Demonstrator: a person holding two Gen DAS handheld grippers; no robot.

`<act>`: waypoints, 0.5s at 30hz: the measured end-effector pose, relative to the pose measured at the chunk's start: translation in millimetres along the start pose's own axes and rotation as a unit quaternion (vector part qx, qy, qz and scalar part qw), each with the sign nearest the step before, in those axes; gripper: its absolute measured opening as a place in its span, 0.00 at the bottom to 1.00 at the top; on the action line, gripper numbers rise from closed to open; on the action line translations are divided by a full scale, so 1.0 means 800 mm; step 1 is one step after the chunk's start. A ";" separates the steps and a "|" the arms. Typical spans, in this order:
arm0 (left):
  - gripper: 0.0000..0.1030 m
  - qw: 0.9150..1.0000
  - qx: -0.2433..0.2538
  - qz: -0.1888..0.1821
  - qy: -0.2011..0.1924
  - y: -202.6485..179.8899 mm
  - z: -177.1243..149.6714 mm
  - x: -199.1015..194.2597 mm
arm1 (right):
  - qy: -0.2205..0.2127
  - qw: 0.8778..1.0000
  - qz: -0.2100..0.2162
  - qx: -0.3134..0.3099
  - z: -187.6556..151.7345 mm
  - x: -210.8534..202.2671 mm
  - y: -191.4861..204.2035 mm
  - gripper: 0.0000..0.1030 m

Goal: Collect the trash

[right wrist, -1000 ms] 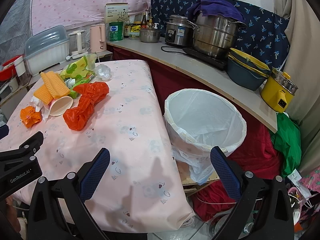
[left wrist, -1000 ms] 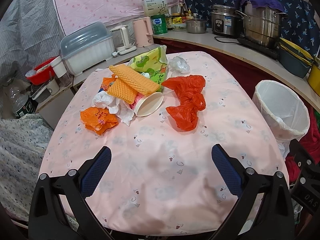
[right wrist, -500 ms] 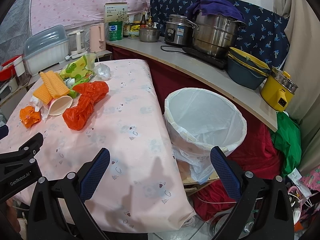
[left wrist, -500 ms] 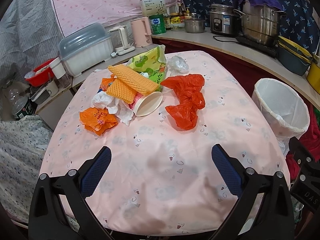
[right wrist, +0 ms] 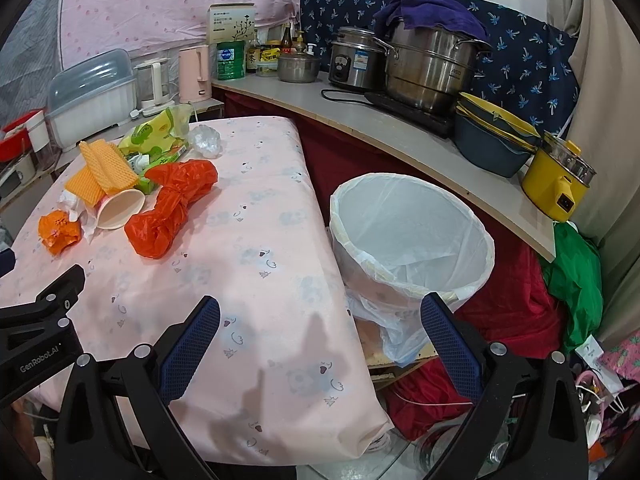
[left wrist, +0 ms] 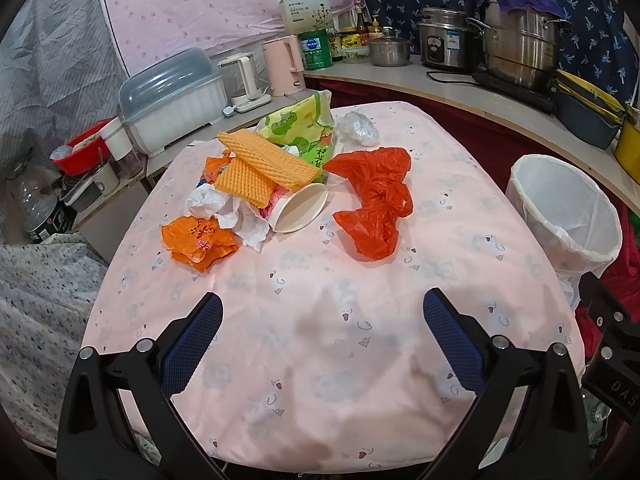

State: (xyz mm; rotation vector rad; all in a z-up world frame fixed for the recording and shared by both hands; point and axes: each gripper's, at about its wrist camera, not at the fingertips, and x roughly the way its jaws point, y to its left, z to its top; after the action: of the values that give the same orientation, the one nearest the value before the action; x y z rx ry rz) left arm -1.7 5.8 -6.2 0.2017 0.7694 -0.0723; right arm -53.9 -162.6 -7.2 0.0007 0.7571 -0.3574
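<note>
Trash lies in a heap on the far half of the pink-clothed table (left wrist: 320,340): a red plastic bag (left wrist: 374,200), an orange crumpled wrapper (left wrist: 196,242), a paper cup (left wrist: 300,210) on its side, orange foam netting (left wrist: 264,166), white tissue (left wrist: 216,206), a green snack bag (left wrist: 300,124) and a clear plastic wad (left wrist: 356,128). A white-lined bin (right wrist: 412,240) stands right of the table. My left gripper (left wrist: 322,330) is open above the near tablecloth, well short of the heap. My right gripper (right wrist: 320,334) is open over the table's right edge, beside the bin. The red bag (right wrist: 172,204) shows at left in the right wrist view.
A curved counter (right wrist: 400,140) behind the bin carries steel pots (right wrist: 428,68), a rice cooker, stacked bowls and a yellow pot (right wrist: 556,184). A dish box (left wrist: 172,96) and kettles stand beyond the table. Red and green cloth lie on the floor at right.
Both views have shifted only slightly; the trash heap and the bin sit where they were, and both grippers stay open.
</note>
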 end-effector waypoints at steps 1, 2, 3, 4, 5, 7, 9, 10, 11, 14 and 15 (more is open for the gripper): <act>0.93 1.000 0.000 0.000 0.000 0.001 0.000 0.000 | 0.000 1.000 0.000 0.000 0.000 0.000 0.000 0.93; 0.93 1.000 0.000 0.000 0.001 0.000 0.000 0.001 | 0.000 1.000 0.000 0.000 0.000 0.000 0.000 0.93; 0.93 1.000 0.001 0.000 0.002 0.000 0.000 0.001 | 0.000 1.000 0.000 0.000 0.000 0.000 0.000 0.93; 0.93 1.000 0.001 -0.001 0.003 0.000 0.000 0.002 | 0.000 1.000 0.000 0.000 0.000 0.000 0.001 0.93; 0.93 1.000 0.001 0.000 0.003 0.000 0.000 0.002 | 0.000 1.000 -0.001 0.000 0.000 0.000 0.000 0.93; 0.93 1.000 0.001 -0.001 0.004 0.000 -0.001 0.003 | 0.000 1.000 0.000 0.000 0.000 0.000 0.000 0.93; 0.93 1.000 0.001 -0.001 0.005 0.000 -0.001 0.003 | 0.000 1.000 0.000 0.000 0.000 0.000 0.000 0.93; 0.93 1.000 0.000 -0.001 0.005 0.000 -0.002 0.004 | 0.000 1.000 0.000 0.000 0.000 0.001 0.000 0.93; 0.93 1.000 0.000 -0.002 0.005 0.000 -0.002 0.004 | 0.000 1.000 0.000 0.000 0.000 0.000 0.000 0.93; 0.93 1.000 0.001 -0.002 0.006 0.000 -0.002 0.004 | 0.000 1.000 0.000 -0.001 0.001 0.000 -0.001 0.93; 0.93 1.000 0.001 -0.002 0.005 0.000 -0.001 0.004 | 0.000 1.000 0.000 -0.001 0.001 0.000 0.000 0.93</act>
State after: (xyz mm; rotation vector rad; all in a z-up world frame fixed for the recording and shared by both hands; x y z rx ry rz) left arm -0.4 5.8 -9.2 0.2020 0.7799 -0.0749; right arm -53.6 -163.0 -6.6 -0.0006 0.7571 -0.3571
